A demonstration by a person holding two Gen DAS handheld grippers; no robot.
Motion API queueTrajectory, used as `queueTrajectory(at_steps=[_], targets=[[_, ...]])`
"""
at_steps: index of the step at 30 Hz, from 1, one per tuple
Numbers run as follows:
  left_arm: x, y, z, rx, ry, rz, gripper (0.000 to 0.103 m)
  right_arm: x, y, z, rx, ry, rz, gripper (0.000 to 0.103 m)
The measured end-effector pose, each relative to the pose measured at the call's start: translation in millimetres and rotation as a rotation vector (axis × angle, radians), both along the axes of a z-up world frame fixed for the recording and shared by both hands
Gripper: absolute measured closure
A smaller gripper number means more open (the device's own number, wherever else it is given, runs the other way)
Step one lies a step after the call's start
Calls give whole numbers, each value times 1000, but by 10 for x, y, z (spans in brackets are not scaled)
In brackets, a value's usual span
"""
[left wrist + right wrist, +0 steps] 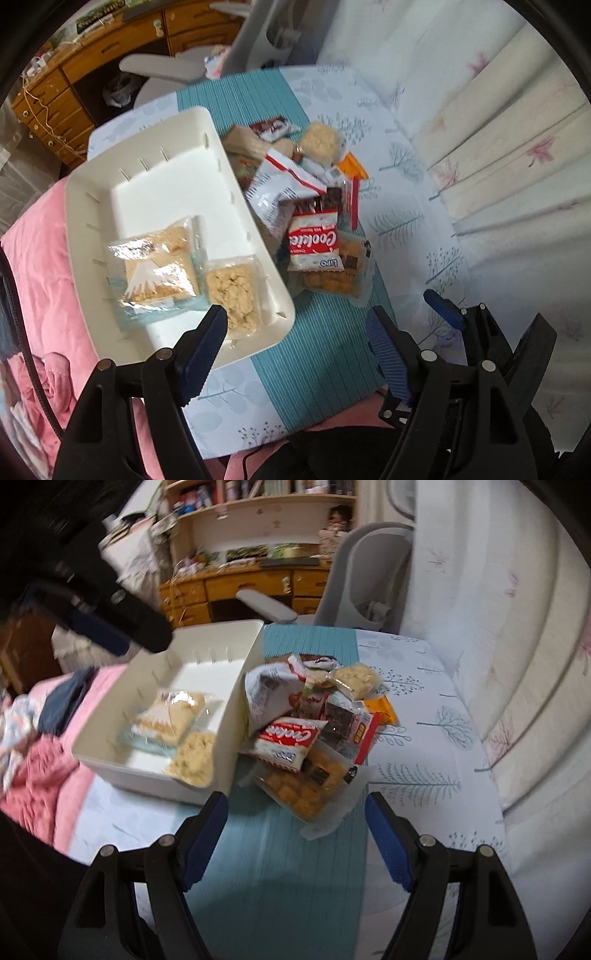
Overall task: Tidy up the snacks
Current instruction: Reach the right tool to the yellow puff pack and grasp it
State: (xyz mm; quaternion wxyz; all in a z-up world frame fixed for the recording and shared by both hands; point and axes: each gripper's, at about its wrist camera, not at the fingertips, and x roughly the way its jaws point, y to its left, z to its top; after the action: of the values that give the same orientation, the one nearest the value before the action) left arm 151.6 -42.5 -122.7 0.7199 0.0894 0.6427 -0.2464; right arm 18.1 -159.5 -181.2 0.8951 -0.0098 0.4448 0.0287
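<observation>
Snack pile (pixel 314 206) apparently touching white bin (pixel 92 206) wall, both tongs (pixel 295 354) (pixel 295 834) agape, empty.

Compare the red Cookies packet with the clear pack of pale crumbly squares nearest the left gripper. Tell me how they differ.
The Cookies packet is opaque red and white with printed lettering; the pale crumbly pack is clear, its contents showing. The Cookies packet lies on the snack pile on the teal mat, outside the white bin; the pale crumbly pack lies flat inside the white bin. Both are small sealed snack packs, and no gripper touches either.
</observation>
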Motion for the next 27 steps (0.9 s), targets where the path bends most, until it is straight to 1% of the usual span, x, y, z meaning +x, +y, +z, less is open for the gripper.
queueTrajectory(at_steps=[4, 7, 10, 13, 17, 22, 27], targets=[[53, -260, -161, 59, 45, -8, 27, 62, -53, -132, -46, 32, 81, 26], [113, -430, -276, 87, 72, 0, 27, 109, -94, -205, -81, 25, 149, 26], [191, -603, -382, 105, 100, 17, 27, 170, -147, -283, -89, 30, 211, 26], [281, -789, -525, 144, 128, 35, 27, 228, -174, -343, -115, 16, 276, 26], [388, -943, -775, 191, 208, 80, 27, 264, -194, -437, -158, -10, 378, 26], [496, -1082, -1061, 240, 275, 129, 27, 363, -276, -593, -157, 9, 466, 26], [596, -1214, -1270, 290, 310, 142, 29, 469, -371, -705, -139, 20, 504, 26]])
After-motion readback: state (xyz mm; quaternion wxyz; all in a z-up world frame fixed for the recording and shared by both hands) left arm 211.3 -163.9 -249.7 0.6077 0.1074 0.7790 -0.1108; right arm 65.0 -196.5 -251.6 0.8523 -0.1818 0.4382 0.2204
